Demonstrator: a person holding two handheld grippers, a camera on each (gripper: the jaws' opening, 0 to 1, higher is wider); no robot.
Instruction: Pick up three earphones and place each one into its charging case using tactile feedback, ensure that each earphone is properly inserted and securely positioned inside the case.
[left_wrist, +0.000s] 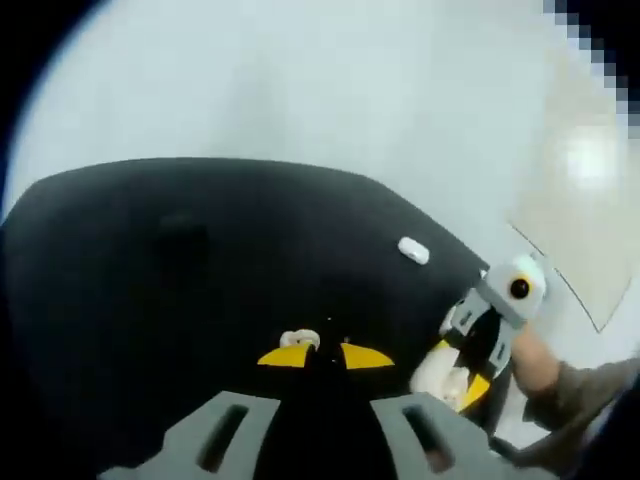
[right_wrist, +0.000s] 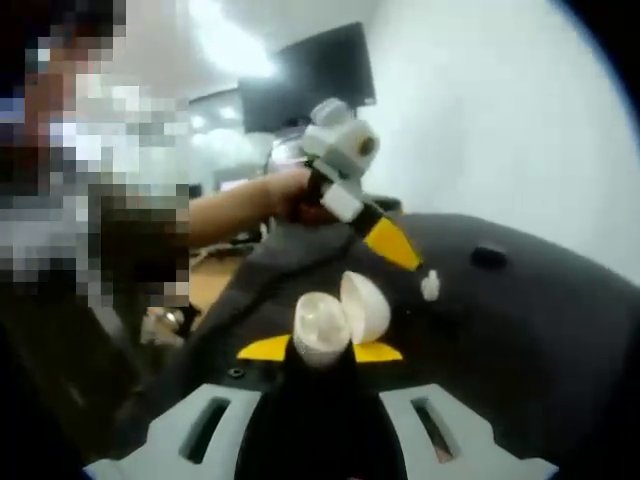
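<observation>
On matte black desk mat (left_wrist: 200, 300), rounded edge, smooth, no sheen. Pale glossy floor/wall beyond.

Left gripper view: left hand-held gripper (left_wrist: 326, 355), grey plastic arms with slotted cut-outs, yellow wedge tips nearly together, narrow gap. Small white earphone (left_wrist: 300, 341) pinched at left tip, rounded glossy bud, partly hidden by the yellow pad. Second white earphone (left_wrist: 413, 250) loose on mat further off toward the right edge, small oblong pebble shape, well apart from the tips. Right hand-held gripper (left_wrist: 455, 385) entering from the right, grey-white body, yellow tips, closed around white charging case (left_wrist: 440, 375), rounded, smooth plastic. Hand (left_wrist: 530, 360) and grey sleeve behind it.

Right gripper view: right hand-held gripper (right_wrist: 320, 350), same grey slotted arms, yellow wedge pads clamped on charging case (right_wrist: 325, 325). Case open, egg-like: frosted white rounded base between the pads, hinged domed lid tipped up to the right, smooth inner face. Left hand-held gripper (right_wrist: 415, 258) coming in from above left, yellow tip pointing down toward mat (right_wrist: 520, 330), white earphone (right_wrist: 430, 286) at its tip, just beside and right of the open lid; cannot tell contact with mat. Small dark flat oval object (right_wrist: 488, 256) on mat further right, low profile. Bare forearm (right_wrist: 230, 215) behind left gripper. Dark rectangular monitor (right_wrist: 310, 75) in background, bright ceiling light.
</observation>
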